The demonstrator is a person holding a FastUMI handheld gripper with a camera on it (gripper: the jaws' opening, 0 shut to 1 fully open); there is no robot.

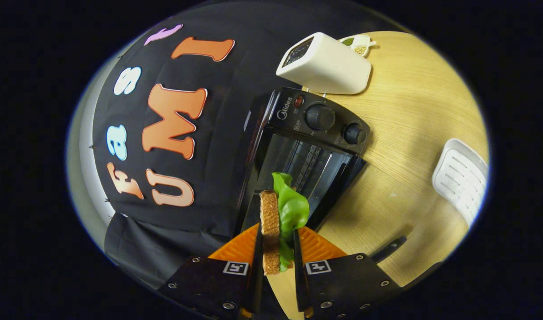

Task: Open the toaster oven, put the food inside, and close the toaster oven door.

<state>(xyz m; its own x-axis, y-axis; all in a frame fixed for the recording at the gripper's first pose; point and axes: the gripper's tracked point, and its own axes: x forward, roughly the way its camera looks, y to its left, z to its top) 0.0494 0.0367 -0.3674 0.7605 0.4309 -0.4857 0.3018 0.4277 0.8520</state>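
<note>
While the gripper [276,249] at lower centre pinches a sandwich [270,231] of toast and green lettuce between nearly closed fingers, black toaster oven [307,151] just beyond at centre, door open, white toaster [327,64] upper right, white tray [460,178] far right on wooden table [413,124].

Wooden table [413,133]: toaster oven [307,151], white toaster [329,66], white tray [460,178].

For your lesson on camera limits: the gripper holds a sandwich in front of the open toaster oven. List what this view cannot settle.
- Sandwich filling, gripper view: the jaws cover its lower part.
- Toaster oven floor: lettuce and sandwich block it.
- White tray: cut off at the view's edge.
- Small dish contents: mostly behind the white toaster.
- Dial settings: too small.
</note>
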